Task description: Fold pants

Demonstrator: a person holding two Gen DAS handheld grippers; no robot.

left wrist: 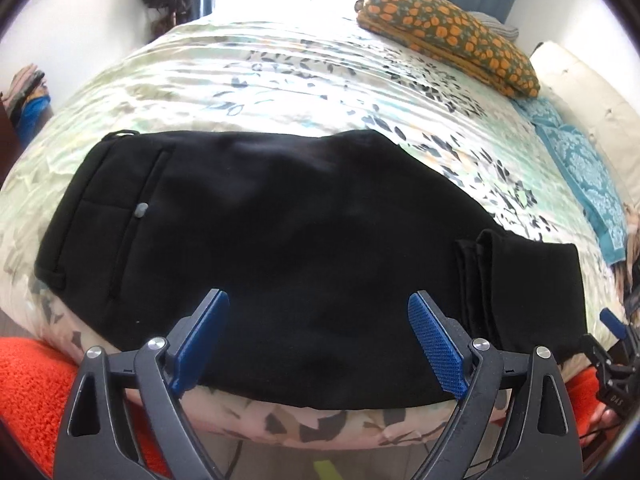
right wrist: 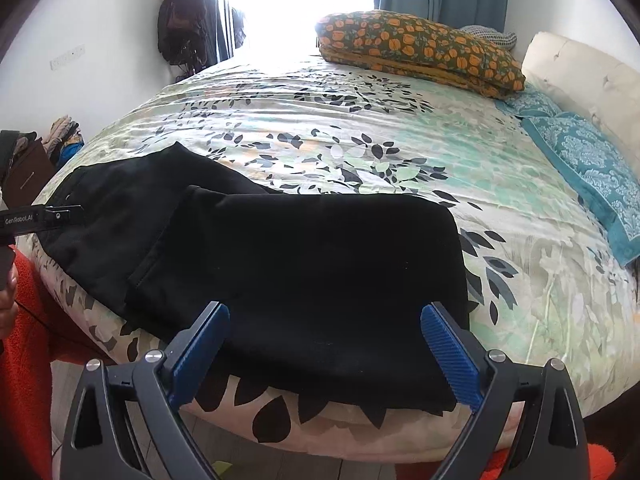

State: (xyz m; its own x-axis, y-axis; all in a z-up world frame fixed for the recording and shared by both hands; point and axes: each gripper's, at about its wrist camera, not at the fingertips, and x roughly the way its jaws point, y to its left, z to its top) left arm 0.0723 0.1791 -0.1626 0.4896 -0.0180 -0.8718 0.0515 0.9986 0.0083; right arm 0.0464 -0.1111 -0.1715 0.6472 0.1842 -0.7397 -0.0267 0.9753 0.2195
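Black pants (left wrist: 280,216) lie flat near the front edge of a leaf-patterned bed (left wrist: 280,80). Their waistband and a buttoned back pocket (left wrist: 140,210) are at the left, and the leg ends (left wrist: 520,280) are doubled back on top at the right. My left gripper (left wrist: 318,306) hovers over the pants' near edge, open, with nothing between its blue pads (left wrist: 436,344). In the right wrist view the folded leg section (right wrist: 304,264) lies over the rest of the pants. My right gripper (right wrist: 325,314) is above its near edge, open and holding nothing. The left gripper (right wrist: 40,216) shows at that view's left edge.
An orange-flowered pillow (right wrist: 420,48) and a teal patterned cloth (right wrist: 588,168) lie at the far right by a white headboard (right wrist: 580,76). Fuzzy orange-red fabric (left wrist: 36,384) sits below the bed's front edge. A hand (right wrist: 8,300) shows at the left. Bags hang on the far wall.
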